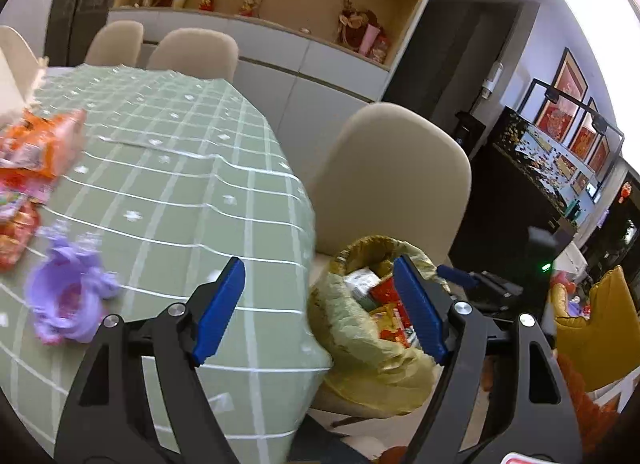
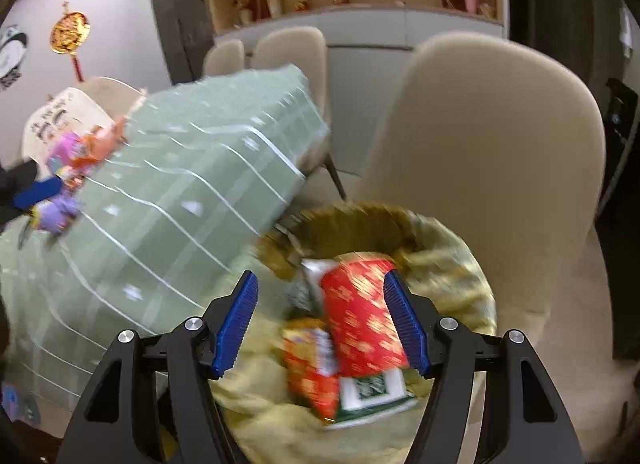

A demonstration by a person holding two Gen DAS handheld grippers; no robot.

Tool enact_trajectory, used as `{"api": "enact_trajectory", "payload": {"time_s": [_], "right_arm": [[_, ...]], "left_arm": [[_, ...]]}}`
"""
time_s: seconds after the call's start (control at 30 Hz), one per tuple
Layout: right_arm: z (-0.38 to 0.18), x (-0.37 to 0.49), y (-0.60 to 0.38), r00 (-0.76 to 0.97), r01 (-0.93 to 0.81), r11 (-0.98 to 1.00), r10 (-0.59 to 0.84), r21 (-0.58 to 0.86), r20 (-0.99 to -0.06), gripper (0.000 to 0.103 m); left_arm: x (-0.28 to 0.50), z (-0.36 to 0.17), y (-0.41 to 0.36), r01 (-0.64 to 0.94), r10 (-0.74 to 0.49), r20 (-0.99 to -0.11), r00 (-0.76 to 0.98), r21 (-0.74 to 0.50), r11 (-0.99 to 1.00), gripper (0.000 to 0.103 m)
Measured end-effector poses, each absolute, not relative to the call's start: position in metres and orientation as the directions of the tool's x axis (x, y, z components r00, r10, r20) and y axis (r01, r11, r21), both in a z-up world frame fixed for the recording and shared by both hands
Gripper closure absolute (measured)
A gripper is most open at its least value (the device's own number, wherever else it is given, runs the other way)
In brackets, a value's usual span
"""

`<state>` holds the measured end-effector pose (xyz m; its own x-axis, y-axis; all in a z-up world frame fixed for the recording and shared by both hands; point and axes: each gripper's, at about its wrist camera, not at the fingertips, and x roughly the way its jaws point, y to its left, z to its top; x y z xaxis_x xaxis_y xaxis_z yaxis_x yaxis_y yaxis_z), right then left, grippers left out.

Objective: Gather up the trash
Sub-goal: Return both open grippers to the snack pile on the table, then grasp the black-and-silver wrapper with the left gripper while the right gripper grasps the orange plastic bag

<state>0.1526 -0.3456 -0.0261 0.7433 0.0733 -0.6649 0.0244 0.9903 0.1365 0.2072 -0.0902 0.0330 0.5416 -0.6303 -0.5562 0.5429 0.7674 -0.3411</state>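
Note:
My right gripper (image 2: 320, 322) hangs open over a yellow-green trash bag (image 2: 452, 264). A red packet with gold print (image 2: 360, 324) lies between its jaws, close to the right pad (image 2: 406, 320) and well apart from the left one; whether it touches I cannot tell. An orange packet (image 2: 308, 368) and a white-green packet (image 2: 372, 388) lie in the bag below. My left gripper (image 1: 320, 310) is open and empty over the table's edge. A purple wrapper (image 1: 68, 296) and orange wrappers (image 1: 36, 148) lie on the cloth to its left. The trash bag (image 1: 352, 348) sits just right of the table.
The table (image 1: 180, 184) wears a green checked cloth. A beige chair (image 1: 392, 176) stands right behind the bag, with more chairs along the far side. A shelf unit lines the back wall. My right gripper's body (image 1: 496, 288) shows beyond the bag.

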Motion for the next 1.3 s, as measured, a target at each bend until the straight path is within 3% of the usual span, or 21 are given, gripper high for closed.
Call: {"api": "enact_trajectory", "payload": {"time_s": [0.17, 0.4, 0.73, 0.97, 1.03, 1.17, 1.3], "right_arm": [[0.007, 0.166, -0.304, 0.791, -0.062, 0.985, 0.148, 0.162, -0.593, 0.041], [0.024, 0.195, -0.236, 0.790, -0.183, 0.969, 0.245, 0.165, -0.562, 0.041], [0.025, 0.231, -0.152, 0.750, -0.283, 0.955, 0.280, 0.092, -0.600, 0.041], [0.021, 0.248, -0.123, 0.720, -0.300, 0.951, 0.276, 0.073, -0.637, 0.041], [0.021, 0.253, -0.115, 0.708, -0.288, 0.956, 0.246, 0.047, -0.662, 0.041], [0.023, 0.263, -0.108, 0.679, -0.318, 0.945, 0.280, 0.072, -0.679, 0.041], [0.031, 0.276, -0.102, 0.677, -0.378, 0.920, 0.351, 0.104, -0.647, 0.041]], "left_arm": [[0.206, 0.043, -0.029, 0.465, -0.548, -0.540, 0.639, -0.296, 0.834, 0.031], [0.209, 0.041, 0.078, 0.274, -0.369, -0.549, 0.750, -0.251, 0.929, 0.031], [0.245, 0.017, 0.202, 0.091, -0.194, -0.633, 0.749, -0.192, 0.977, 0.032], [0.279, -0.016, 0.218, 0.044, -0.172, -0.760, 0.626, -0.187, 0.981, 0.045], [0.285, -0.015, 0.217, 0.041, -0.163, -0.765, 0.623, -0.177, 0.983, 0.048], [0.297, -0.016, 0.210, 0.037, -0.131, -0.774, 0.619, -0.139, 0.990, 0.071], [0.291, -0.011, 0.209, 0.022, -0.155, -0.743, 0.651, -0.185, 0.982, 0.073]]}}
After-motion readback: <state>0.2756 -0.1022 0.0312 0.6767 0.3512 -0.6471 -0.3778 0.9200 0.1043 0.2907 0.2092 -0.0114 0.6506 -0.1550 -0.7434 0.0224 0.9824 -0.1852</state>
